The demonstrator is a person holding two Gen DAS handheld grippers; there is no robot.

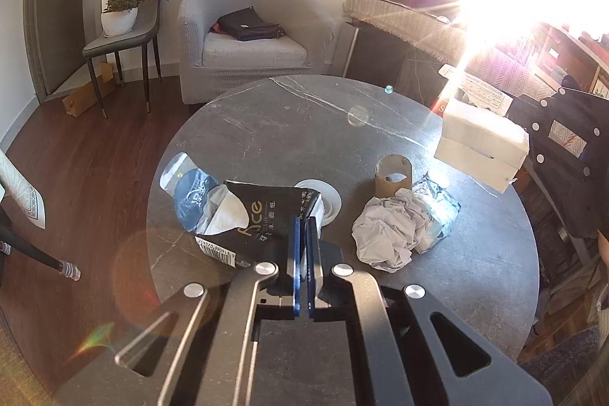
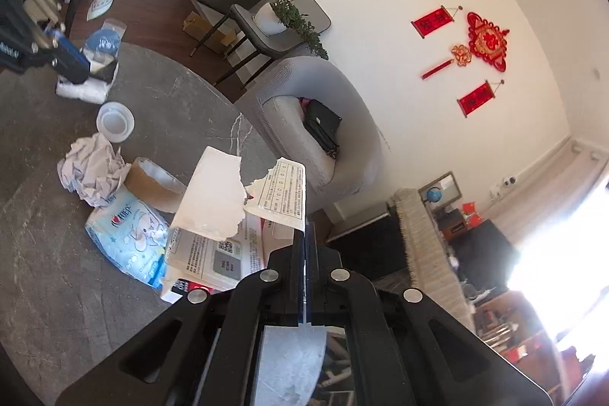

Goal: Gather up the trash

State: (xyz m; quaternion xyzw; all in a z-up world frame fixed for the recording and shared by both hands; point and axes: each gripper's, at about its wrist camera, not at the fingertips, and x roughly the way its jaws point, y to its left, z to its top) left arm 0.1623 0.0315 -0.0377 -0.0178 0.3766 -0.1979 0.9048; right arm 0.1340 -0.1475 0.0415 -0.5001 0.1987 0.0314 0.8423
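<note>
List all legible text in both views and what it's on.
"ace" and "TISSUE": black tissue pack, pinched by the left hand-held gripper.
Barcode digits on that pack: too small.
Chinese print and QR code on the torn white box in the right hand-held gripper: too small.
Light blue wipes pack: logo blurred.
Red wall hangings: characters unreadable.

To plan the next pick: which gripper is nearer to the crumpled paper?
Left. The left gripper, shut on the black pack, is just beside the crumpled paper. The right gripper holds the torn box farther off.
</note>
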